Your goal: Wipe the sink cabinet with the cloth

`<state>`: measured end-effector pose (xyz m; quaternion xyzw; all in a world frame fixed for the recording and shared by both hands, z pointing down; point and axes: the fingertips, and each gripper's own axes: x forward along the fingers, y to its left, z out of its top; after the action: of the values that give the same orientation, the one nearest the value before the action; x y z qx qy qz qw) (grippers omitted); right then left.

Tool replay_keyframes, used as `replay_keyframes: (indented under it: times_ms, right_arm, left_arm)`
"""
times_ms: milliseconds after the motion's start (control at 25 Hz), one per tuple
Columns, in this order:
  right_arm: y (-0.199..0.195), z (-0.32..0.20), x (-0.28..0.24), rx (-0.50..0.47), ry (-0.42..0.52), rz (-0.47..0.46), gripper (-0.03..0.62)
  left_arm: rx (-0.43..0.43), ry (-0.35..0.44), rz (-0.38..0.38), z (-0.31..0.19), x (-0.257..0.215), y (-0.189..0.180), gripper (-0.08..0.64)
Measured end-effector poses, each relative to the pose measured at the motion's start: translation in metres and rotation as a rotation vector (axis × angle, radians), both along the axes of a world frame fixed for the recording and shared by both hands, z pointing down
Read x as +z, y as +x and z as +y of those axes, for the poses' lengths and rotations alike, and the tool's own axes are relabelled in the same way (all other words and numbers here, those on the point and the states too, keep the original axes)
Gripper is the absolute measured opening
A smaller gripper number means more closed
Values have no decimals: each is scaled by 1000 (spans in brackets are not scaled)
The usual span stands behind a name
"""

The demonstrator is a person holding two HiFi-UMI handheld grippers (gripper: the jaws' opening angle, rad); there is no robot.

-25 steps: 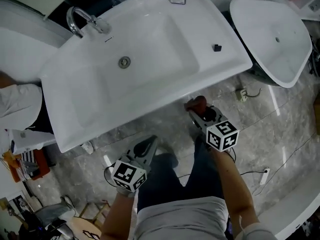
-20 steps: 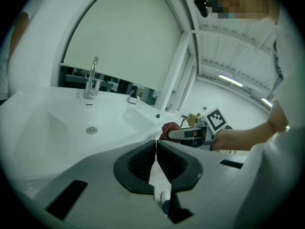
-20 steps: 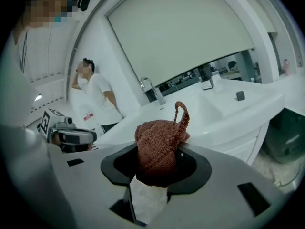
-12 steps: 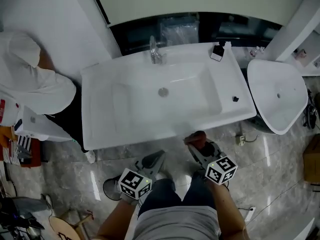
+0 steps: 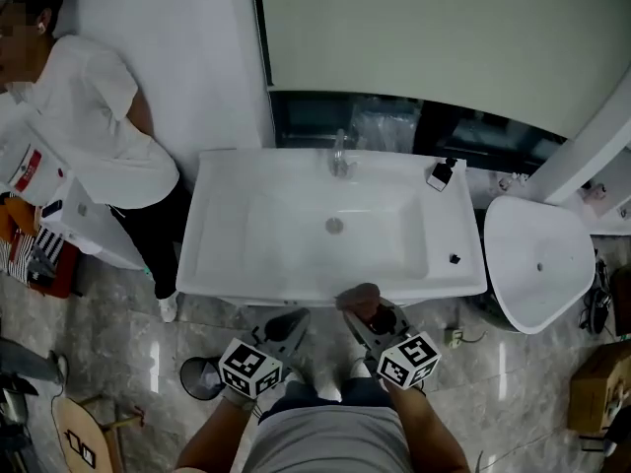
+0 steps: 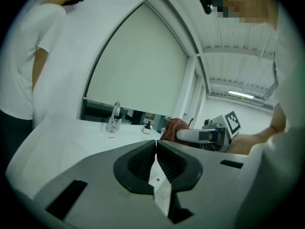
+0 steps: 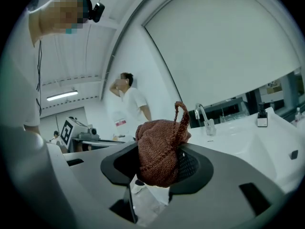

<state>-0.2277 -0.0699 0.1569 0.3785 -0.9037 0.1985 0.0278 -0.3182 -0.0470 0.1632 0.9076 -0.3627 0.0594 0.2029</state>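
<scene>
The white sink cabinet top lies in front of me, its faucet at the back. A bunched brown knitted cloth is clamped in my right gripper, just off the sink's front edge and below it. In the right gripper view the cloth fills the jaws, with the basin to the right. My left gripper hangs beside it, shut and holding nothing; its black pads meet in the left gripper view, where the cloth shows to the right.
A person in a white shirt stands at the sink's left. A second white basin sits at the right. A black bottle and a small black item rest on the sink's right side. Clutter lines the left floor.
The head view has swung up and squared onto the sink, which now looks smaller and farther. Both grippers stay low before its front edge, and the right one keeps the cloth.
</scene>
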Motion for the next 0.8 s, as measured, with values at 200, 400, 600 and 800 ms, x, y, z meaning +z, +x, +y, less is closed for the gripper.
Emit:
replay_keyframes:
  times_ms: [200, 400, 600, 800]
  right_arm:
    - [-7, 0, -38, -55, 46, -29, 169]
    - [-5, 1, -76, -80, 121, -44, 169]
    - [-3, -1, -100, -112, 154, -85, 169]
    - [-13, -4, -119, -145, 192, -100, 169]
  left_arm:
    - [-60, 57, 10, 2, -34, 4, 21]
    - [-123, 131, 48, -2, -70, 7, 21]
    - [-141, 181, 60, -4, -98, 11, 21]
    - [-153, 201, 66, -5, -113, 4, 21]
